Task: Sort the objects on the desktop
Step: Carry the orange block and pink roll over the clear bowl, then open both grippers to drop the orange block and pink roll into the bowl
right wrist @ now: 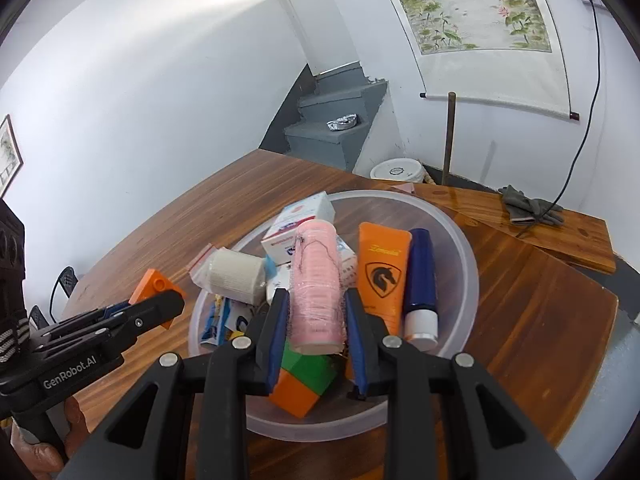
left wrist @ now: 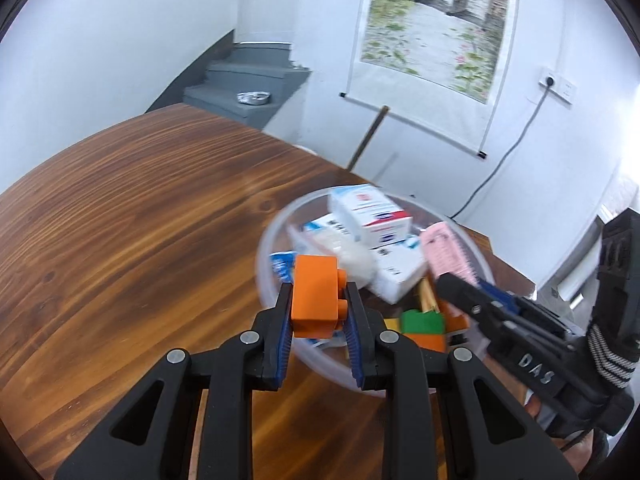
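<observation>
Desk (left wrist: 120, 240), then clear bowl (right wrist: 460, 248) under both sets of fingers. We hold two things: left gripper (left wrist: 319, 312) fingers narrow, clamped on the orange block (left wrist: 316, 296); right gripper (right wrist: 316, 316) fingers narrow on the pink roll (right wrist: 318, 284), both hanging over the bowl. To do this well, we judge: keep both grips firm, carry level, clear the rim before any drop. Right view alone shows the orange tube (right wrist: 382, 276), blue bottle (right wrist: 420, 280) and bandage roll (right wrist: 236, 272); left view is blurred there.
</observation>
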Tool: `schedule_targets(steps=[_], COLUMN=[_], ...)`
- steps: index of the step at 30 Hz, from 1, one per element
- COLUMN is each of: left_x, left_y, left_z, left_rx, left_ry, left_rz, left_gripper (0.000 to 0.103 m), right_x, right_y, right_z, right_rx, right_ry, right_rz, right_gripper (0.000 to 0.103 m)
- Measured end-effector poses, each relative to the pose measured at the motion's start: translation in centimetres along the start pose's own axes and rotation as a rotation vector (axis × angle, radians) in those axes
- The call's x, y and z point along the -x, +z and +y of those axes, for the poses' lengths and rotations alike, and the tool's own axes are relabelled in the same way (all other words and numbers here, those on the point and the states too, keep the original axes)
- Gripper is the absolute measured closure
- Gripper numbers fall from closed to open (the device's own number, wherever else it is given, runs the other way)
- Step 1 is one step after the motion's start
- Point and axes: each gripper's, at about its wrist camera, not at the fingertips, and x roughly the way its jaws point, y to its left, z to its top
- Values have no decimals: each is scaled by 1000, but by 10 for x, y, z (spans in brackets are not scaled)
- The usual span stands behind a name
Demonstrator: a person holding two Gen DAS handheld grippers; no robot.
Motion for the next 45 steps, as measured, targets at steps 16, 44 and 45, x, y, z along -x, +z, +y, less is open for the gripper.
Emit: schedule_targets(steps=[16,44,45], left_x=[-35,35,37], left_y=[-2,-5,-5], left_z=[-28,-17,-21], left_rx=[-50,-10,-24], left_ry=[-142,109,121], left_rz=[79,-132,-138], left_gripper=[77,20,20], right_x=[3,51,57], right_y=[-6,-13,-14], right_z=[-15,-6,-2], right_rx=[49,115,136], right_ry=[-5,-147,-177], right_rz=[23,-50,-62], right_gripper=[71,0,0])
